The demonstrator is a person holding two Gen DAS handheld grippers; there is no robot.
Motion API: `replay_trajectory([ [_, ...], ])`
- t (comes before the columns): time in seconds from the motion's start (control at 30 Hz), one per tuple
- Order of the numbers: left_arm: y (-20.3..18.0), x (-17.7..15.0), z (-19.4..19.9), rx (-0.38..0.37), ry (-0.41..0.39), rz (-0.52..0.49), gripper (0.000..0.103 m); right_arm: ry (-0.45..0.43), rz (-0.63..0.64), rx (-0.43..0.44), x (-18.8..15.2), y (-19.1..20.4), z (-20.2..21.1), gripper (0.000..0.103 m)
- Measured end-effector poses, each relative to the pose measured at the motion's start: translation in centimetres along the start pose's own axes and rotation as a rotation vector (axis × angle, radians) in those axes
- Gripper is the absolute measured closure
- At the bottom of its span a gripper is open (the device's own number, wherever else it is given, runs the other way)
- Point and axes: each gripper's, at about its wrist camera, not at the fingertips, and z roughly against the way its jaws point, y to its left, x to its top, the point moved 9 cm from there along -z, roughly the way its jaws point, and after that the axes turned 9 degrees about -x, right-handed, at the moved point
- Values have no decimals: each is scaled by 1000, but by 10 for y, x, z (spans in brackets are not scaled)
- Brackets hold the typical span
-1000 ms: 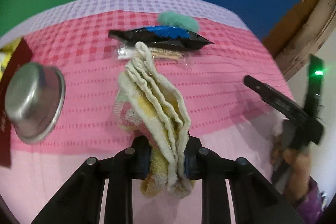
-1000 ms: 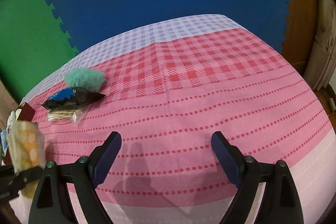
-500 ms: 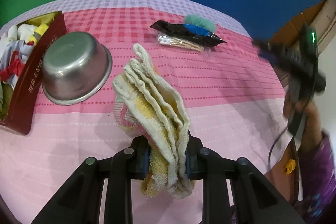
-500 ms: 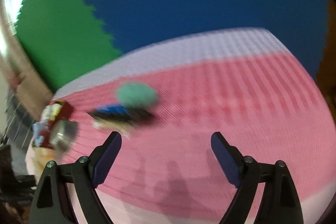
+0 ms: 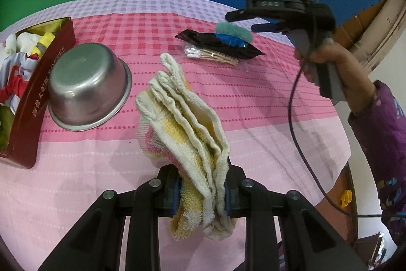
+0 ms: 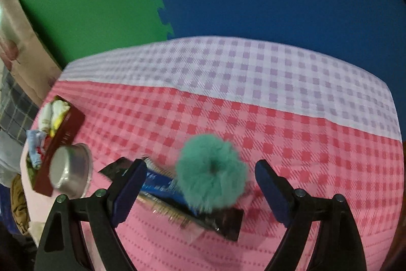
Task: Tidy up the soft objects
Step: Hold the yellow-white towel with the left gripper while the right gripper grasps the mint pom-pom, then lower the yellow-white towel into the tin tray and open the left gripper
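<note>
Our left gripper (image 5: 201,191) is clamped on a folded cream-yellow towel (image 5: 182,118); our right gripper (image 6: 200,183) stands apart above a fluffy teal scrunchie (image 6: 212,172). The writing on the red box (image 5: 43,83) is unreadable.

1. A table under a checked cloth (image 6: 253,103), lilac at the far edge, red-pink in the middle, pale pink near.
2. An upturned steel bowl (image 5: 86,88) sits just beside a dark red box (image 5: 38,93) of soft things.
3. A green fluffy scrunchie (image 6: 212,170), a black-and-blue packet (image 5: 223,43) and a clear bag of sticks (image 5: 210,56) lie bunched together.
</note>
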Motion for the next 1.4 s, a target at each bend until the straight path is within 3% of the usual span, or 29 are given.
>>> replay_trajectory([
  [0.1,5,1,-2,9,8,10,80,53,12,-19,0,1,-19,17],
  [0.13,6,1,-2,8,8,17,80,65,14,-28,-1,0,-24,45],
  [0.17,8,0,-2,5,9,26,80,82,13,-31,-3,-1,-28,95],
  [0.2,9,1,-2,5,9,31,80,100,-6,-35,-4,-3,-32,93],
  [0.33,10,4,5,8,-7,33,80,31,-61,-14,-5,-17,-16,93],
  [0.5,6,5,19,3,-33,21,79,-91,-263,159,-16,-48,33,93],
  [0.67,6,5,40,10,-68,17,79,-186,-376,231,-64,-61,78,93],
  [0.83,19,7,75,45,-112,32,79,-172,-384,215,-125,-52,88,93],
  [0.97,49,13,110,103,-154,72,79,-138,-400,237,-159,-41,86,93],
  [1.03,74,16,132,167,-182,87,79,-130,-403,246,-172,-39,89,93],
  [1.2,136,23,160,312,-210,126,79,-131,-402,265,-178,-25,90,93],
  [1.3,169,35,164,349,-227,159,79,-134,-399,276,-175,-19,91,93],
  [1.4,187,47,153,335,-243,191,79,-138,-382,271,-171,-14,93,93],
])
